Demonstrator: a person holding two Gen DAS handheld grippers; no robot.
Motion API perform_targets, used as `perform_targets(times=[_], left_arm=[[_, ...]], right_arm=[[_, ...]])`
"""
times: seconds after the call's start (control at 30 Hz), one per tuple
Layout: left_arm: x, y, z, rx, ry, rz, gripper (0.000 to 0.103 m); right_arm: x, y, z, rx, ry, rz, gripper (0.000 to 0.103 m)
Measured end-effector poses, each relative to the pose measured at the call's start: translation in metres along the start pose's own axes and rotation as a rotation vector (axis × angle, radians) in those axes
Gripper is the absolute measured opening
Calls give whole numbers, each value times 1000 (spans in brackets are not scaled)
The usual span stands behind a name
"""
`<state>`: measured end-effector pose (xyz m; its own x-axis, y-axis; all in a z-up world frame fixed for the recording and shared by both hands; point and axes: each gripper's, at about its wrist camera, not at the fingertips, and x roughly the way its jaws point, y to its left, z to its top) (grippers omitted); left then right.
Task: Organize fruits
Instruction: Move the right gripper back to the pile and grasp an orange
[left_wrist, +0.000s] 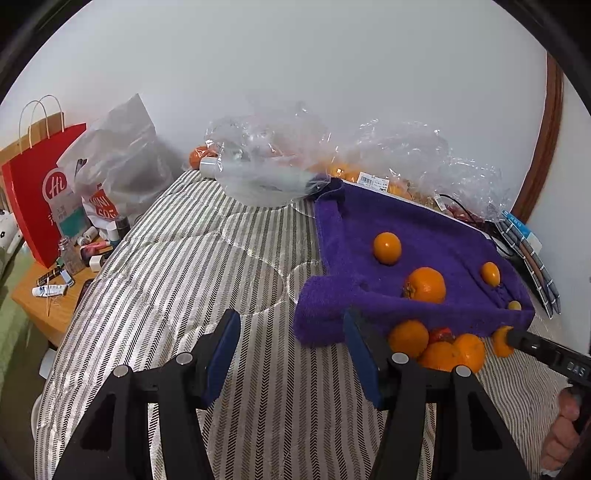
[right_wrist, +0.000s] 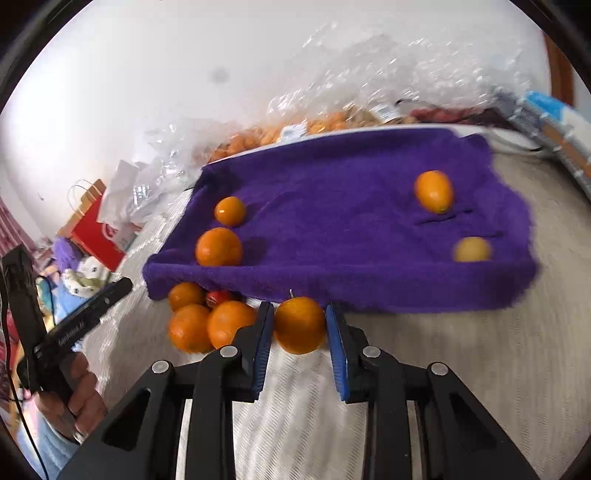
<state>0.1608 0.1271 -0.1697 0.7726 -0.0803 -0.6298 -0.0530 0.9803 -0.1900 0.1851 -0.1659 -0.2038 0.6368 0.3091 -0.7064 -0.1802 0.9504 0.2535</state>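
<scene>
1. Your right gripper (right_wrist: 300, 325) has its pads on either side of one orange (right_wrist: 299, 325), just in front of the purple towel (right_wrist: 332, 206); a full grip isn't clear.
2. Your left gripper (left_wrist: 291, 354) is spread wide over the striped bedcover (left_wrist: 184, 258), holding nothing.
3. Four fruits sit on the towel.
4. Beside the orange lie three oranges and one small red fruit (right_wrist: 218, 297).

A striped bed cover (left_wrist: 177, 266) carries a purple towel (left_wrist: 413, 236), loose oranges (left_wrist: 443, 350) beside it — and crinkled plastic bags (left_wrist: 266, 162) (at the wall).
</scene>
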Motion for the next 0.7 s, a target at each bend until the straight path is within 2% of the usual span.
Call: perform_targets(times=[0.13,0.33,0.6,0.7], left_arm=[[2,2,1,-14,9,-16,56],[2,5,1,-43,22,-64,56],[3,-1,0,-13,21,-95,56],[0,-7,-1,16,18,-136,56]], right_arm=[[-29,-16,-14,-49,-30,-107,29],[-42,-41,-38,-45,-3,-181,29],[-37,-44,-43,-29,-12,-162,31],[-31,-41,-45,-54,-9,-180,31]])
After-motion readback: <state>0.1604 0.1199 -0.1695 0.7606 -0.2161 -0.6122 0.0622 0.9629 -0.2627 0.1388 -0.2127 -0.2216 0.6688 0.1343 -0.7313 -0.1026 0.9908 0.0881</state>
